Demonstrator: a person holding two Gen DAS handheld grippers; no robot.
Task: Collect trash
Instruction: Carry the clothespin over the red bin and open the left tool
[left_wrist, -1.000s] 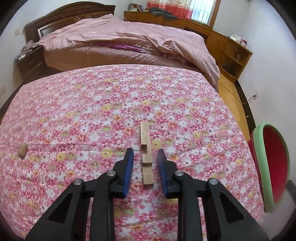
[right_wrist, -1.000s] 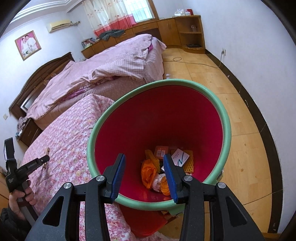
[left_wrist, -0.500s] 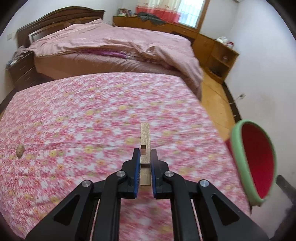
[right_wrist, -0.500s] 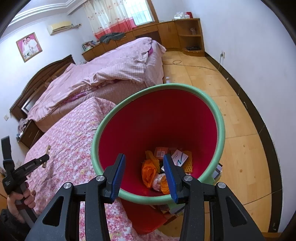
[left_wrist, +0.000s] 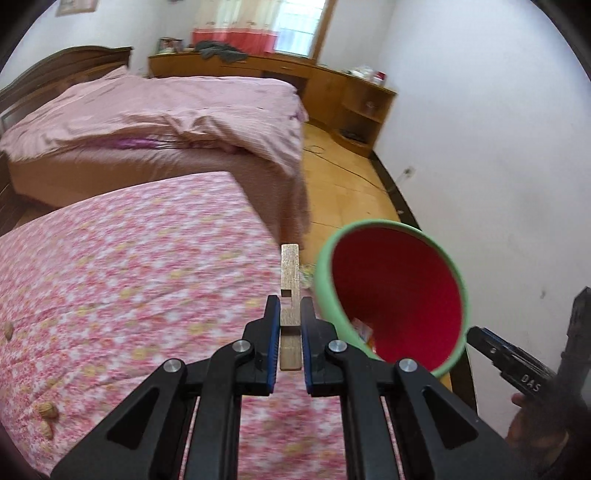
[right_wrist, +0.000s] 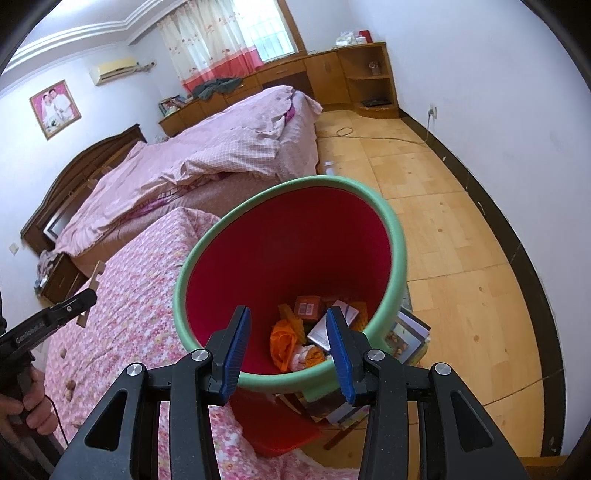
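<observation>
My left gripper (left_wrist: 290, 308) is shut on a notched wooden strip (left_wrist: 290, 273) and holds it in the air above the right edge of the floral quilt (left_wrist: 129, 280), just left of the red bin with a green rim (left_wrist: 399, 291). In the right wrist view the strip (right_wrist: 92, 284) shows in the left gripper at the left. My right gripper (right_wrist: 288, 332) is open and empty, its jaws spread over the near rim of the bin (right_wrist: 397, 236). Orange peel, small boxes and wrappers (right_wrist: 310, 332) lie in the bin's bottom.
Several nut shells (left_wrist: 46, 410) lie on the quilt at the lower left. A bed with a pink duvet (left_wrist: 166, 110) stands behind. Books (right_wrist: 402, 332) sit under the bin on the wooden floor (right_wrist: 461, 240). A white wall (left_wrist: 498, 147) is at the right.
My left gripper closed on the wooden strip, lifted it off the quilt and swung right toward the bin. The right gripper stayed open over the bin, which now looks slightly farther.
</observation>
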